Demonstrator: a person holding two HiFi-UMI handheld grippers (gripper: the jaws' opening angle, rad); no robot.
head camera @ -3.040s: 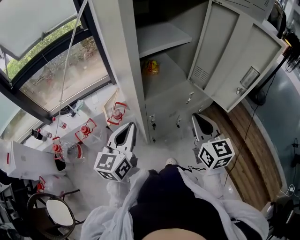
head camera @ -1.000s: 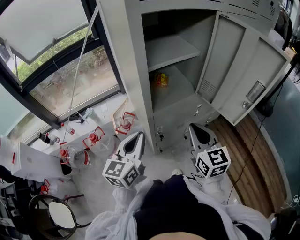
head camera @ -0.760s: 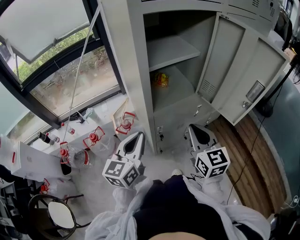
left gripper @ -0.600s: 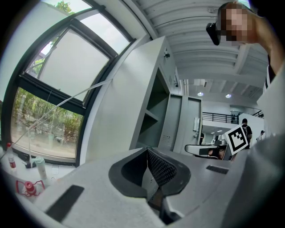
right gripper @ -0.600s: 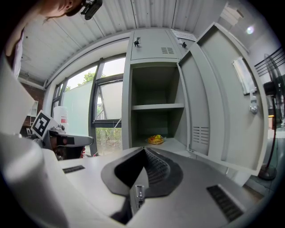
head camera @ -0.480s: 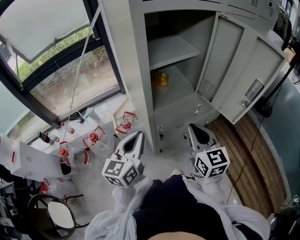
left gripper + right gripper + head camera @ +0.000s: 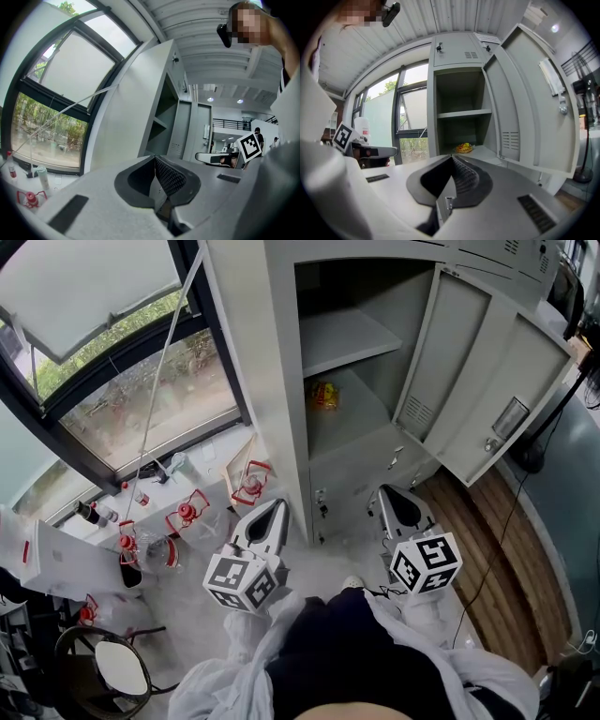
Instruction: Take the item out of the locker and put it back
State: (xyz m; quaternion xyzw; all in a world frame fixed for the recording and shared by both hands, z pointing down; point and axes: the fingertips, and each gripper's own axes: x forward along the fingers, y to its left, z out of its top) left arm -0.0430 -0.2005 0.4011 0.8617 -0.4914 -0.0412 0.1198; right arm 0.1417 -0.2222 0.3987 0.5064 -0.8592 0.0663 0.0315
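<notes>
A grey locker [image 7: 281, 409] stands with its door [image 7: 459, 371] swung open to the right. A small yellow-orange packet [image 7: 323, 395] lies on the compartment floor under the shelf [image 7: 347, 338]; the right gripper view shows the packet [image 7: 464, 148] straight ahead. My left gripper [image 7: 278, 508] is held in front of the locker's left wall, shut and empty; in its own view the left gripper [image 7: 154, 157] points at the locker's side. My right gripper [image 7: 388, 493] is held before the lower lockers, shut with nothing in it, and well short of the packet.
A big window [image 7: 112, 352] fills the left. Red-capped bottles [image 7: 248, 486] and clutter stand on the floor below it. A round chair [image 7: 103, 662] is at bottom left. Wooden flooring [image 7: 497, 559] with a cable runs along the right, under the open door.
The head view has shifted a little, so the locker sits slightly lower and further right in the picture. Both grippers stay shut and keep their places.
</notes>
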